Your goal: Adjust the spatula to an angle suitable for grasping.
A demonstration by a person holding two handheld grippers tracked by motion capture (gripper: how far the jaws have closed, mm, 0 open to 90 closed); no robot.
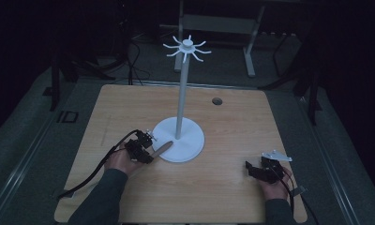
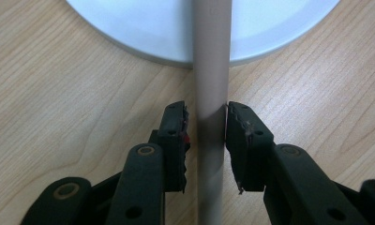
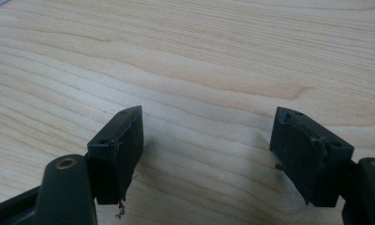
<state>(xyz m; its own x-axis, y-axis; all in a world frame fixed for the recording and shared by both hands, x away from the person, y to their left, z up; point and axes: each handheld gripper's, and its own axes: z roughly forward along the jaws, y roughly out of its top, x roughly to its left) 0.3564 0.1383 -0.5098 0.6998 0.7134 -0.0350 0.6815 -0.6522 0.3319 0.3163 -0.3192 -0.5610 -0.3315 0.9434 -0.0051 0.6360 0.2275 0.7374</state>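
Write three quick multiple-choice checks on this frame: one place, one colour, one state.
1. Where does the far end of the rod lie?
A. over the stand's round base
B. on the stand's top hooks
C. beside the right gripper

2. What colour is the round base?
A. black
B. white
C. red

3. How does the right gripper stand?
A. shut on the rod
B. shut on a cup
C. open, with nothing between its jaws

Key:
1 A: the left gripper view shows the rod running over the base's edge.
2 B: the base looks white against the wooden table.
3 C: the right gripper view shows bare wood between its wide-apart jaws.
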